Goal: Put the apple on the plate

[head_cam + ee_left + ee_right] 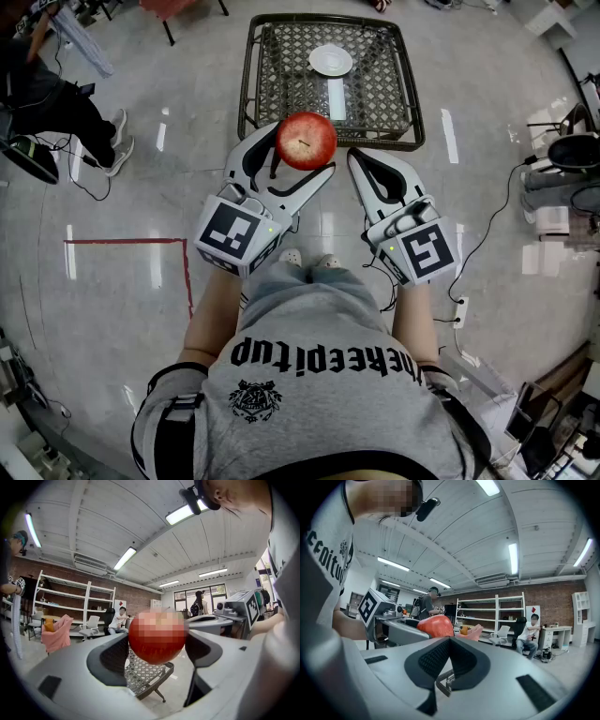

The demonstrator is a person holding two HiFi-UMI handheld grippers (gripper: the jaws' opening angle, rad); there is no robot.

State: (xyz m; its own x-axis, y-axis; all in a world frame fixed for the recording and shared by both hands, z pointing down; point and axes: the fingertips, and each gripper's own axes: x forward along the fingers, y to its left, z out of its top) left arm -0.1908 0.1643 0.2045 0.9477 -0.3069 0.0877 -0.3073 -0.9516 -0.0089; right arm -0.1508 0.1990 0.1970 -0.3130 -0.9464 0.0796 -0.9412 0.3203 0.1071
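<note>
Grips the apple [306, 140] in the left claw [302, 148], jaws spread wide with a pad pressed on each side of it. Holds it in the air above the floor [122, 281], over the front edge of the tabletop [281, 75] in the head view. Carries the right claw [358, 161] just beside on the right, clenched, jaws together with nothing between them. Farther ahead, shows the plate [330, 60] on the mesh tabletop, well apart from the apple, with a white tube [337, 98] lying just beside its near rim. Off to the left, shows a red tape line [127, 241] on the floor.
</note>
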